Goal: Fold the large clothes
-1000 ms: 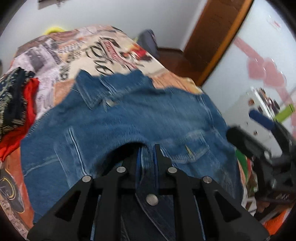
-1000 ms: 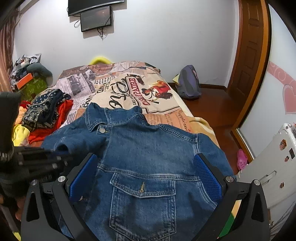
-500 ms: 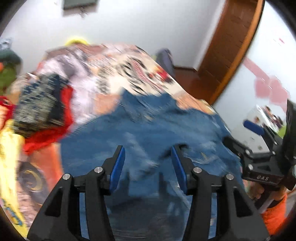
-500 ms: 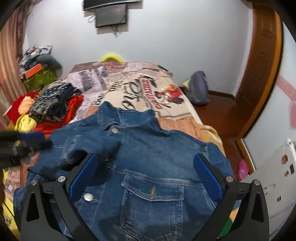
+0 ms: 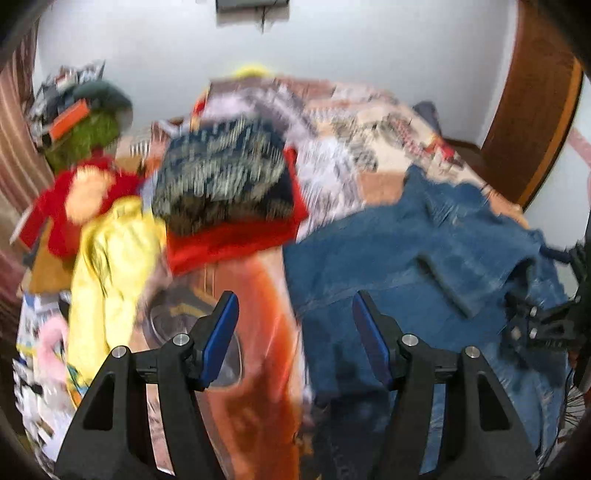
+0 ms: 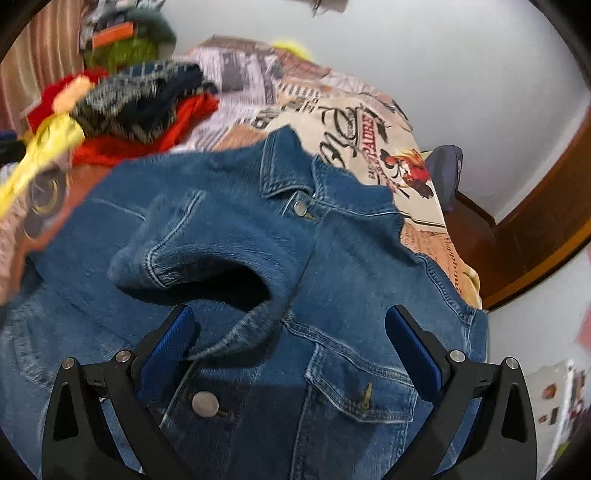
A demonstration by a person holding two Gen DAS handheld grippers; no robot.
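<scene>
Both claws are standing empty over the bed (image 6: 369,122) — your left claw (image 5: 295,339) is opening beside the denim jacket (image 6: 332,258), while your right claw (image 6: 295,354), spread wide, is hovering directly above its folded-over sleeve (image 6: 207,254).

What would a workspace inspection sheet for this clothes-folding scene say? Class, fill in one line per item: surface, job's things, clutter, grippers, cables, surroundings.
Surface: bed with printed bedspread, partly covered by clothes.
Job's things: denim jacket lying front up, one sleeve folded across the chest.
Clutter: heap of red, yellow and dark patterned clothes beside the jacket.
Grippers: left gripper empty, jaws opening over the bedspread; right gripper open above the jacket, gripping nothing.
Cables: short wires below the wall screen.
Surroundings: white wall, wooden door frame, dark backpack on the floor.
</scene>
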